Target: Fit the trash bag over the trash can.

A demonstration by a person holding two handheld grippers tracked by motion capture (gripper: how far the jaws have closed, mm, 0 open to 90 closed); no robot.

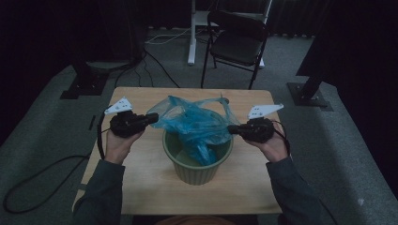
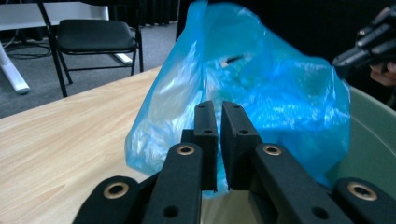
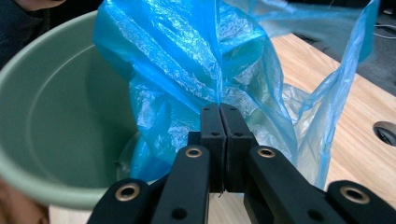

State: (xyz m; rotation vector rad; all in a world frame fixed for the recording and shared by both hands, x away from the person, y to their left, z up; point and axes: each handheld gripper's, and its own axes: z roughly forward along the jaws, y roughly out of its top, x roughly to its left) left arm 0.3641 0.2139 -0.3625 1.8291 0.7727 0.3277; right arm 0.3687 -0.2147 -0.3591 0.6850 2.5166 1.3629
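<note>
A thin blue plastic bag hangs partly inside a green bucket at the middle of the wooden table. My left gripper is at the bag's left side. In the left gripper view its jaws stand almost together with bag film pinched in the slit. My right gripper is at the bag's right side, over the bucket rim. Seen from the right gripper view, that gripper is shut on a fold of the bag above the bucket.
A black folding chair stands beyond the table's far edge. Dark stand bases sit on the carpet at left and right. A cable hole is in the tabletop near the bag. A cable trails on the floor at left.
</note>
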